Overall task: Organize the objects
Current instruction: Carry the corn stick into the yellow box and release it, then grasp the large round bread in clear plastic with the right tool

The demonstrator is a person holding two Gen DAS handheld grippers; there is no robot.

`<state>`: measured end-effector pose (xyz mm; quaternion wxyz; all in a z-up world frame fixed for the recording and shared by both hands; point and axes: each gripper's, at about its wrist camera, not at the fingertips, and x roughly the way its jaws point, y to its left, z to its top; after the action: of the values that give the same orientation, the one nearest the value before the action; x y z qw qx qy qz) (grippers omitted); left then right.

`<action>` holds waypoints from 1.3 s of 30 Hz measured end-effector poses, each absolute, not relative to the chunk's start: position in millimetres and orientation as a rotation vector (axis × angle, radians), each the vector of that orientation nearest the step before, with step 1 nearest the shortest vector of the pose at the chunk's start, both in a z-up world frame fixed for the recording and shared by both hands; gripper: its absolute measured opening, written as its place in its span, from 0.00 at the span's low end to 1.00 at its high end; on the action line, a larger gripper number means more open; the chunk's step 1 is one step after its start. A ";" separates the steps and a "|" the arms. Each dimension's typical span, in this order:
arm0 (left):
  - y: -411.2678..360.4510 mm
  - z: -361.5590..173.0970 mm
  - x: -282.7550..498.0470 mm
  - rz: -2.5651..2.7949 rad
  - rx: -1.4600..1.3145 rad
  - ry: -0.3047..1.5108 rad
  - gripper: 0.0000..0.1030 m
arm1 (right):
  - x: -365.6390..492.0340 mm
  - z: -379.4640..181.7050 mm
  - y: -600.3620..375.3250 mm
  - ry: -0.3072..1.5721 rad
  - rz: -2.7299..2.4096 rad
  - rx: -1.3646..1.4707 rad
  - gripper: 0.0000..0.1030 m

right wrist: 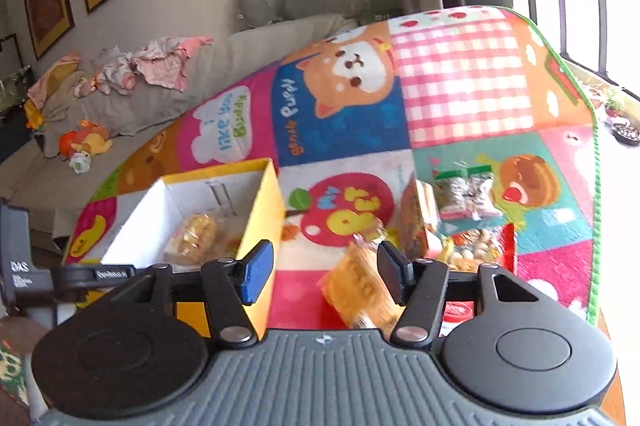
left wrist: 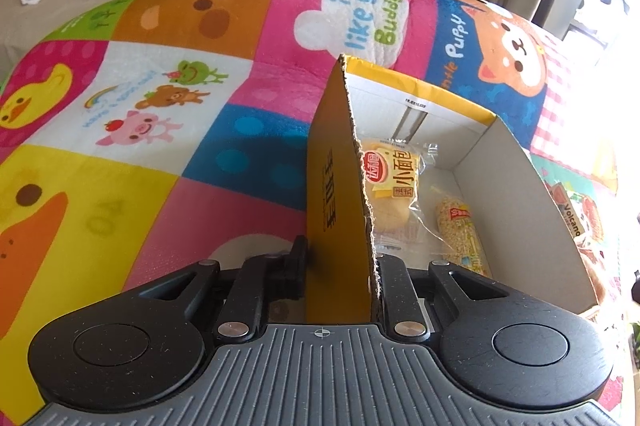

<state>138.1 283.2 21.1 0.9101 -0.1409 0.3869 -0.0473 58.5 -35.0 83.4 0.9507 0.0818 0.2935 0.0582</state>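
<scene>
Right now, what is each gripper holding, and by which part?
The left gripper clamps the cardboard box by its near side wall. The right gripper is open, holding nothing.

Bright daylight from the window [right wrist: 580, 14] overexposes the right edge, the fisheye bends the borders, and the orange snack packet [right wrist: 360, 286] is motion-blurred

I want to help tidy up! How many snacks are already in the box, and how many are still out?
Done: a bread packet and a puffed grain bar lie in the box. In hand: the left tongs pinch the box wall; the right tongs hang open above an orange packet. Left: several more snack packets on the mat.
</scene>
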 end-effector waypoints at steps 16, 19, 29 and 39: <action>278.0 23.9 140.0 -0.109 -0.229 0.819 0.17 | 44.9 47.8 -29.2 0.636 0.062 -0.068 0.67; 277.3 24.0 139.4 -0.109 -0.222 0.819 0.17 | 51.0 47.1 -23.3 0.626 0.066 -0.140 0.69; 275.2 24.9 139.9 -0.120 -0.192 0.823 0.17 | 65.9 40.9 8.2 0.586 0.086 -0.397 0.71; 266.4 28.2 141.6 -0.101 -0.148 0.865 0.15 | 74.4 62.9 5.5 0.642 0.149 -0.385 0.75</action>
<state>141.6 266.4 28.2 0.9039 -0.0714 0.4188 -0.0490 74.4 5.5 62.9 0.9281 -0.1877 0.3132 0.0726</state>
